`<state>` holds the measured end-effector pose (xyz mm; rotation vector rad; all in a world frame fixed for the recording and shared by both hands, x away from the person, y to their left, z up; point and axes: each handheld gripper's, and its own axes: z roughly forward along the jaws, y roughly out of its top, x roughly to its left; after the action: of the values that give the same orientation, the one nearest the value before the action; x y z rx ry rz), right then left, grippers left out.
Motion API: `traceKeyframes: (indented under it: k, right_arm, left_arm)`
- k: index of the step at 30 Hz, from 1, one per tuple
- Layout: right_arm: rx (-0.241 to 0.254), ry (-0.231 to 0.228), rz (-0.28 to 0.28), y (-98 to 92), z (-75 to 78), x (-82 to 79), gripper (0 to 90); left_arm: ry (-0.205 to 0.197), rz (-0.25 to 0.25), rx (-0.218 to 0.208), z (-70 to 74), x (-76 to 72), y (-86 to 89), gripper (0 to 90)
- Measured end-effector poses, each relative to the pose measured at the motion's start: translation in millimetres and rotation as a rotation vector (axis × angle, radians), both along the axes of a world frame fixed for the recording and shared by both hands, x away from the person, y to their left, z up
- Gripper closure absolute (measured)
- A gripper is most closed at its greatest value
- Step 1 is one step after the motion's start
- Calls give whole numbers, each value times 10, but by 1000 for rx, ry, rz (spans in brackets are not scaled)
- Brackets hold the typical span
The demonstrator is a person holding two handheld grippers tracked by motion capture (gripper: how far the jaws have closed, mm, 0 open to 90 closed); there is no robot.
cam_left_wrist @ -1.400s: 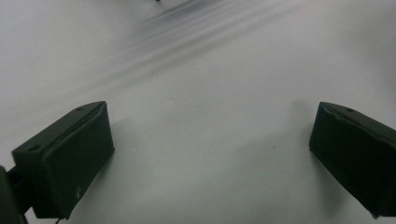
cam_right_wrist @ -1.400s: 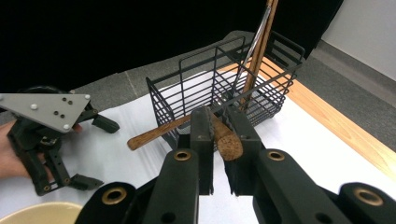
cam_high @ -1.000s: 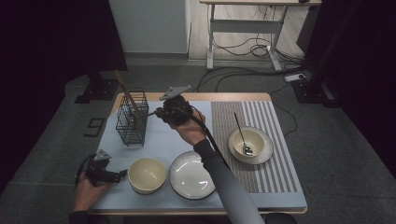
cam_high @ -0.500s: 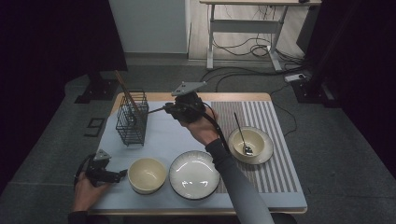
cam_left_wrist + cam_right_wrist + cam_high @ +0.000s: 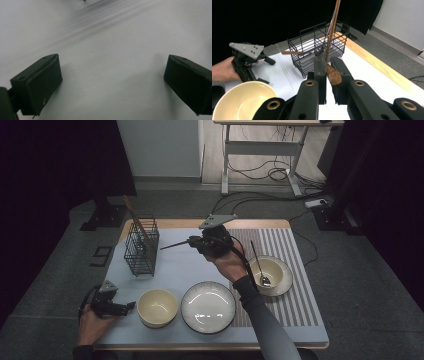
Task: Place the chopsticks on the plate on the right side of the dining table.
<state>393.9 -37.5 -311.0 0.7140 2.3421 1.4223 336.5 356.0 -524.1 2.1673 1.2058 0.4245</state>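
1. Right tool (image 5: 192, 242): jaws nearly closed, clamped on a wooden utensil (image 5: 175, 244) by its rounded end. In the high view the utensil sticks out level toward the left, its tip pointing at the basket (image 5: 141, 251). In the right gripper view the rounded brown end (image 5: 333, 74) sits between the pads, and the stick runs up and away toward the basket.
2. Utensil location: in the air, above the middle of the desk (image 5: 175, 270), right of the basket and clear of its rim. It touches nothing but the tool.
3. Basket: upright at the far left of the desk. It already holds chopsticks (image 5: 136, 220) that lean out of the top. A further stick seems to lie across its wires in the right gripper view; exact seating cannot be told.
4. Left tool (image 5: 120, 307): jaws wide apart, nothing between them, low over the near left corner of the desk, beside the cream bowl (image 5: 157, 306).
5. Other ware: a plate (image 5: 208, 306) near centre; a bowl on a saucer (image 5: 272, 272) at right, a spoon (image 5: 260, 267) lying in it.
6. Judgement: the pick-up is done. Placing the utensil in the basket, or wherever it belongs, is not yet done. The spoon may be left to handle as well.
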Motion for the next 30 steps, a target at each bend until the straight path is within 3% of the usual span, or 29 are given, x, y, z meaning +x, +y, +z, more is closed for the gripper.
traceKeyframes:
  k: [10, 14, 18, 30]
  right_arm:
    - [13, 24, 26, -97, -211, -71, 828]
    - [17, 32, 38, -112, -283, -95, 828]
    - [25, 38, 49, -126, -345, -128, 828]
    - [34, 48, 85, -119, -458, -237, 828]
  left_arm:
    - [19, -19, -21, 83, -34, 53, 7]
    - [-4, -21, -11, 159, -78, 65, 0]
    - [-24, -14, -39, 271, -119, 98, 0]
    - [-105, -89, -68, 708, -186, 37, 53]
